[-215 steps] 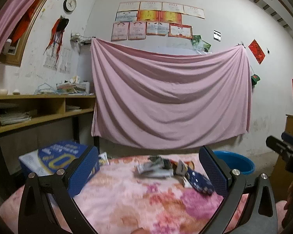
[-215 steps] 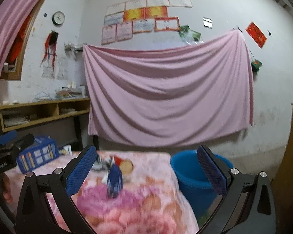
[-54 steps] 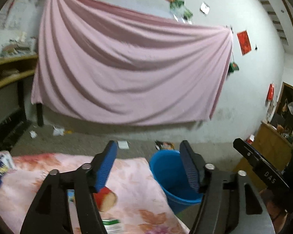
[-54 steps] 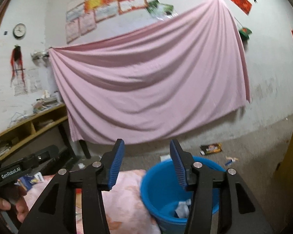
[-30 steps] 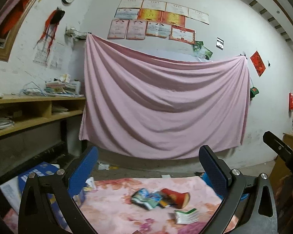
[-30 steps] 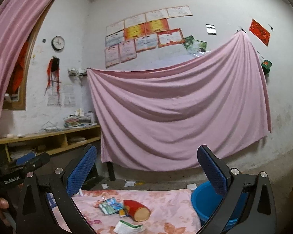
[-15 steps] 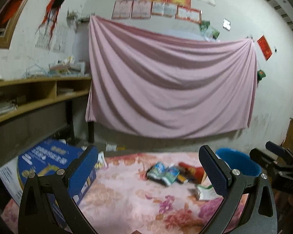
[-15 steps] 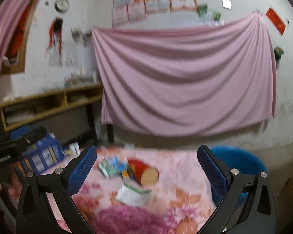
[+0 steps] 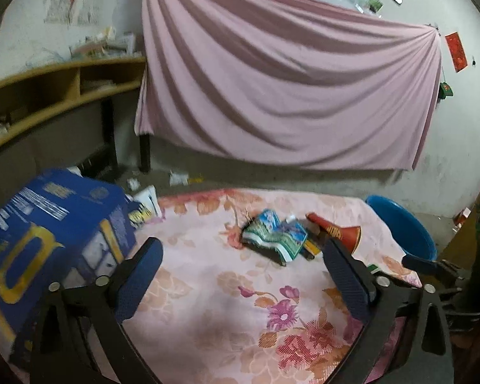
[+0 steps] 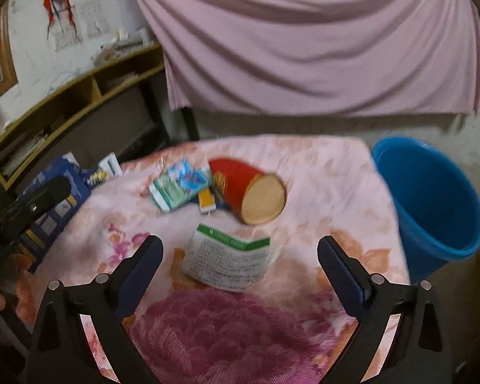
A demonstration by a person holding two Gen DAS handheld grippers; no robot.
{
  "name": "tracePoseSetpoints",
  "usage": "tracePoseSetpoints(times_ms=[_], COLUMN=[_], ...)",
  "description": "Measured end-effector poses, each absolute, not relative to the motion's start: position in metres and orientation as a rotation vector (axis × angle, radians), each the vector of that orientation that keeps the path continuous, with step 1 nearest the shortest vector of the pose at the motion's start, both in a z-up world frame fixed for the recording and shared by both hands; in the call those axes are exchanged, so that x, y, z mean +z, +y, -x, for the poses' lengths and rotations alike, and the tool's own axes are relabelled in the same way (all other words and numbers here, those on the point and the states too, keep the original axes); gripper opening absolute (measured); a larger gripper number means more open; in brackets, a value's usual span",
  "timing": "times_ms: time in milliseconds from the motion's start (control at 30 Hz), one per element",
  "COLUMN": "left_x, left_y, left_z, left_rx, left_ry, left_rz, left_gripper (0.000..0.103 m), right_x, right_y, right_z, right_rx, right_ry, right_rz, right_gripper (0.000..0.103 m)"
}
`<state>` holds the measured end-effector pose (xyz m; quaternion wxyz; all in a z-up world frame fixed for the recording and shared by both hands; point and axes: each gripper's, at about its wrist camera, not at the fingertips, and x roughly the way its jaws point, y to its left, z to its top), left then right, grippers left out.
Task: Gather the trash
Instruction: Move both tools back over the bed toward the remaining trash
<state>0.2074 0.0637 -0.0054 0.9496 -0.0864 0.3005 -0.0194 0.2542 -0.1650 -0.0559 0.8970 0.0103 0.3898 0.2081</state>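
Trash lies on a table under a pink floral cloth (image 10: 320, 172): a blue-green packet (image 10: 179, 185), a red paper cup (image 10: 246, 192) on its side, a small yellow piece (image 10: 206, 203) and a white-and-green packet (image 10: 230, 260). My right gripper (image 10: 240, 240) hangs just over the white-and-green packet, jaws wide and closing a little, pads clear of it. My left gripper (image 9: 241, 244) is short of the blue-green packet (image 9: 275, 233) and red cup (image 9: 336, 232). Its jaws are wide too, closing a little, with nothing between them.
A blue bucket (image 10: 432, 198) stands on the floor off the table's right edge. A big blue box (image 9: 48, 233) fills the table's left side. A wooden shelf (image 9: 64, 89) runs along the left wall, a pink sheet (image 9: 272, 80) hangs behind, and scraps litter the floor.
Both grippers have tipped down and dropped toward the table, so the trash looks larger and closer. The white-and-green packet now sits right before the right fingers. Both jaws stand slightly narrower.
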Motion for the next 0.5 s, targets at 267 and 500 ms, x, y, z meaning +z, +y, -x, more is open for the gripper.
tracePoseSetpoints(times_ms=[267,500], left_x=[-0.028,-0.037], left_y=[0.06,0.059], left_z=[-0.237,-0.255], left_rx=[-0.085,-0.135], left_ry=[0.739,0.801], left_rz=[0.195,0.263], left_gripper=[0.06,0.059], right_x=[-0.077,-0.079], right_y=[-0.148,-0.147], right_z=[-0.272,-0.285], right_rx=[0.47,0.488], right_ry=[0.942,0.96], right_rz=[0.044,0.043], right_gripper=[0.078,0.052])
